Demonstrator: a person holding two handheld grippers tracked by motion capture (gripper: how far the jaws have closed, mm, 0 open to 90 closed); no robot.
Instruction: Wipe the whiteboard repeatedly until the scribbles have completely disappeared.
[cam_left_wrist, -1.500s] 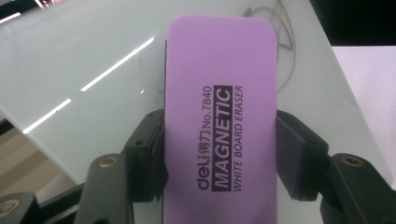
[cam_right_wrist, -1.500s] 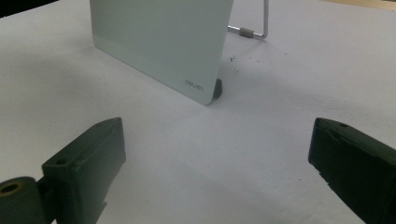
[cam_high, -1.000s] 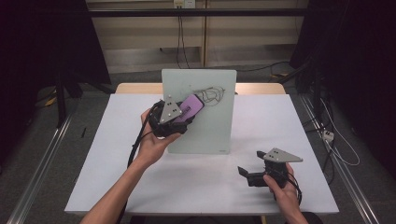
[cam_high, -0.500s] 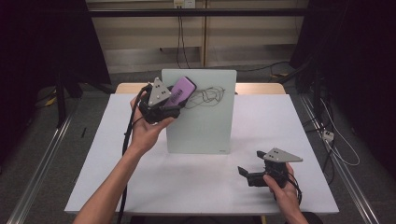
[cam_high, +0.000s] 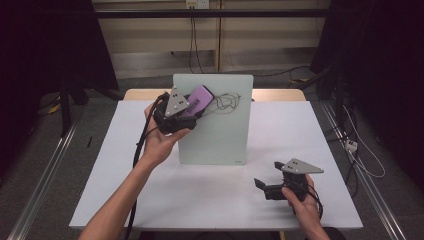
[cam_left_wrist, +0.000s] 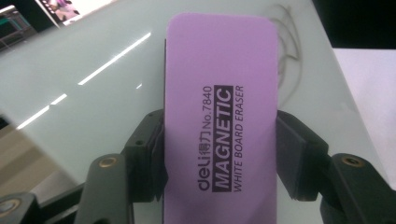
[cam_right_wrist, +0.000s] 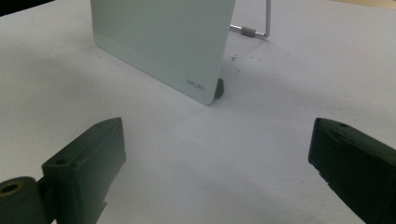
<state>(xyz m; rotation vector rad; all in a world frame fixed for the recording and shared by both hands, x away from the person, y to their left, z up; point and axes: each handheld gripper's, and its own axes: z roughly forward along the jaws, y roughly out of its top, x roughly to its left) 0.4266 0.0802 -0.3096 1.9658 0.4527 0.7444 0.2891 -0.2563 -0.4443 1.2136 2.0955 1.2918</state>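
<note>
Grey floor (cam_high: 45, 150) surrounds the white table (cam_high: 210, 200); pale wall panels (cam_high: 150, 35) behind, dark sides.

Item one: a flat purple plastic whiteboard eraser (cam_left_wrist: 219, 116) with rounded corners; we read "MAGNETIC WHITE BOARD ERASER" in black along its face. We find it lying flat against the upper left part of the board, tilted, long axis slanting up to the right.

Item two: a pale grey-green glass whiteboard (cam_high: 220, 135) with rounded corners, propped near-upright on the white table, bearing thin scribbled black lines (cam_high: 227, 101) near its top.
</note>
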